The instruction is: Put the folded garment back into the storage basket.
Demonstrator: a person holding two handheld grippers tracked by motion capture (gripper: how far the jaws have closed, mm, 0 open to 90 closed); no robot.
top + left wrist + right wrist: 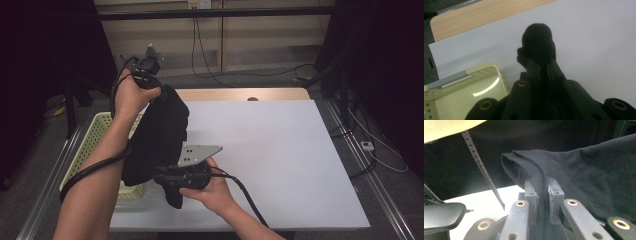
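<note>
A black cloth garment (159, 135) hangs in the air over the left part of the white table (280, 150), stretched between both hands. High at the back left, my left gripper (156, 94) is shut on its top edge. In the left gripper view a bunched fold of the black garment (537, 42) sticks up from between the jaws of my left gripper (541, 66). Lower and nearer, my right gripper (167, 182) pinches the bottom edge. In the right gripper view the garment (584, 177) runs between the jaws of my right gripper (543, 187) and drapes away to the right.
A pale yellow-green plastic basket (100, 127) with perforated walls stands at the table's left edge, partly under the cloth; its rim shows as the basket (461, 85) in the left gripper view. A bare wooden strip (240, 94) lies along the table's far edge. Cables (350, 145) trail on the floor at right.
</note>
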